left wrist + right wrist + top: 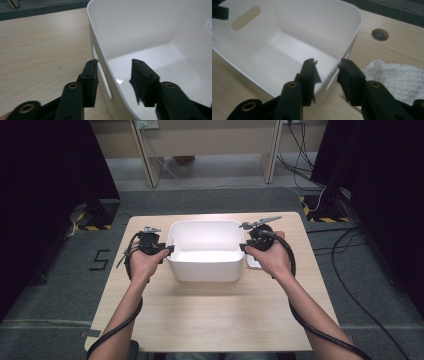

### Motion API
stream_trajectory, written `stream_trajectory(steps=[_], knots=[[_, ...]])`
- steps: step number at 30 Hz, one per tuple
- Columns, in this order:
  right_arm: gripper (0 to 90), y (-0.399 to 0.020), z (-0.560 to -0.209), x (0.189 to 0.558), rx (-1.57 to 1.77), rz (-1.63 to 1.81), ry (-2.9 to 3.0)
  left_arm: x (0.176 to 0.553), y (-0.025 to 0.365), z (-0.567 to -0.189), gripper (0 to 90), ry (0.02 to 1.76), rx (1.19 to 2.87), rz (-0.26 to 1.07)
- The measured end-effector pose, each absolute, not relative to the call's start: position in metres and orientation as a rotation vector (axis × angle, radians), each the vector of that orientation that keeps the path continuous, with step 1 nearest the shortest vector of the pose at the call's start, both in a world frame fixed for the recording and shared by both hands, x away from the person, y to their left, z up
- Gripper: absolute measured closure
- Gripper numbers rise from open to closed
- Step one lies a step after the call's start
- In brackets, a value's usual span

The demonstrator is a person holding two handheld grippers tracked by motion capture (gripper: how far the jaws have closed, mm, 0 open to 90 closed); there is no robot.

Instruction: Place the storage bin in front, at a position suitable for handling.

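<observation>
A white plastic bin (pixel 205 268) with slot handles stands in the middle of the wooden table, and nothing lies inside it. My left gripper (pixel 169 249) sits at its left end. In the left gripper view the gripper (pixel 113 75) straddles the bin's wall (pixel 106 72) above the handle slot, one jaw outside and one inside, with a gap to the inner pad. My right gripper (pixel 243 246) sits at the right end. In the right gripper view it (pixel 327 75) straddles that wall (pixel 352 42) the same way, pads clear of it.
A white waffle cloth (pixel 392 80) lies on the table against the bin's right side, under my right hand (pixel 270 257). A round cable hole (pixel 380 34) sits in the tabletop beyond it. Bare table (pixel 215 315) stretches in front of the bin.
</observation>
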State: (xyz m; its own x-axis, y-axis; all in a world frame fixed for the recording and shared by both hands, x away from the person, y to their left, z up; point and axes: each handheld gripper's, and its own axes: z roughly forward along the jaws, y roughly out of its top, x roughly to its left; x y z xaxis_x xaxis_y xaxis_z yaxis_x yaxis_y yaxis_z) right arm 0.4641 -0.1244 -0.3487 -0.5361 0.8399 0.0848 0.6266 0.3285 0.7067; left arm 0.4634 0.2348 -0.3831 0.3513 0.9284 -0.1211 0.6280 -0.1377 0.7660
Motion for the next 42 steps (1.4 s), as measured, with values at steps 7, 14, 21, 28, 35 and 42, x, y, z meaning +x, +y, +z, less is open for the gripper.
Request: stream_trajectory(steps=[7,14,21,28,35,42], knots=[[46.0,-0.178,-0.340,0.472,1.399,1.005,2.167,0.433,0.253,-0.371,37.0,1.277,1.715,0.509],[41.7,-0.215,-0.395,0.497,1.525,0.821,2.174,0.402,0.263,-0.381,35.5,1.213,1.672,0.457],[39.0,-0.216,-0.429,0.520,1.600,0.769,2.204,0.385,0.270,-0.387,35.9,1.206,1.667,0.439],[36.2,-0.209,-0.454,0.527,1.565,0.663,2.211,0.374,0.276,-0.392,36.7,1.238,1.683,0.450],[34.4,-0.207,-0.468,0.533,1.542,0.605,2.237,0.368,0.274,-0.397,36.2,1.222,1.673,0.437],[35.3,-0.212,-0.485,0.533,1.581,0.578,2.249,0.363,0.273,-0.404,36.5,1.230,1.653,0.509]])
